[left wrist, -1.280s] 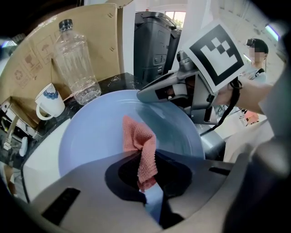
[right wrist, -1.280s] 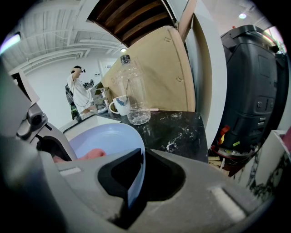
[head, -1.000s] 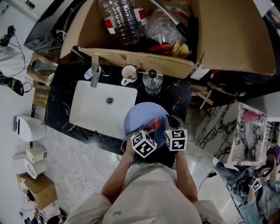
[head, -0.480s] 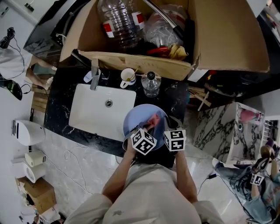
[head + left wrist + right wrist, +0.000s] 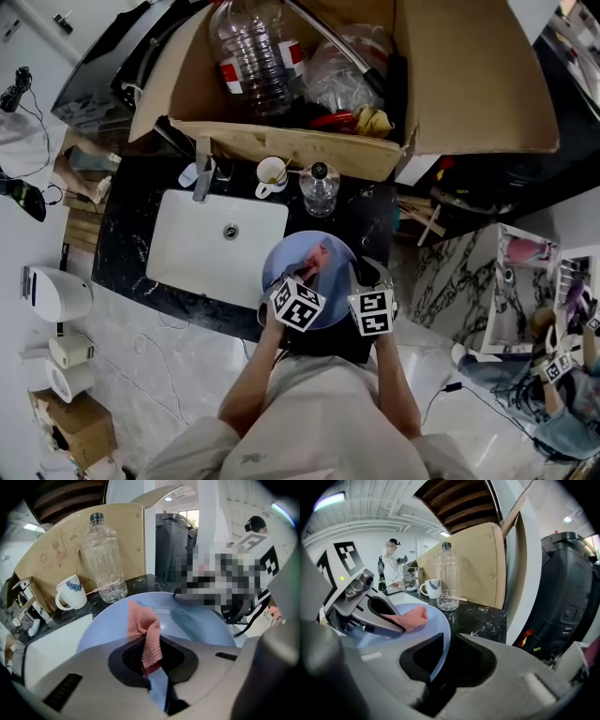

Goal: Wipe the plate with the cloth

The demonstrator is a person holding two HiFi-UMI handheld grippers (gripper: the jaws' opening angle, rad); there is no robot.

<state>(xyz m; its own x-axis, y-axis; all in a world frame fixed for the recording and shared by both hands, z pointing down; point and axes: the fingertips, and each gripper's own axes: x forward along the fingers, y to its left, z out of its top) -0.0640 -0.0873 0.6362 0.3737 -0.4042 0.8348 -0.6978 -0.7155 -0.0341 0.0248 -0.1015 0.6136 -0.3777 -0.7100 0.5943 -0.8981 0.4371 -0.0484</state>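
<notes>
Blue plate (image 5: 289,264) at front edge of dark table (image 5: 380,220), white sink (image 5: 211,239) just left of plate. Left hand-held gripper (image 5: 152,667) clamped on pink cloth (image 5: 144,627); cloth's free end lies on plate's face, near middle. Right hand-held gripper (image 5: 440,667) has jaws closed on plate's right rim. Behind plate: clear bottle (image 5: 320,187), and mug (image 5: 272,173) left of it.

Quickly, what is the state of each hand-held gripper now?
Left hand-held gripper: closed on the pink cloth.
Right hand-held gripper: closed on the rim of the blue plate.
</notes>
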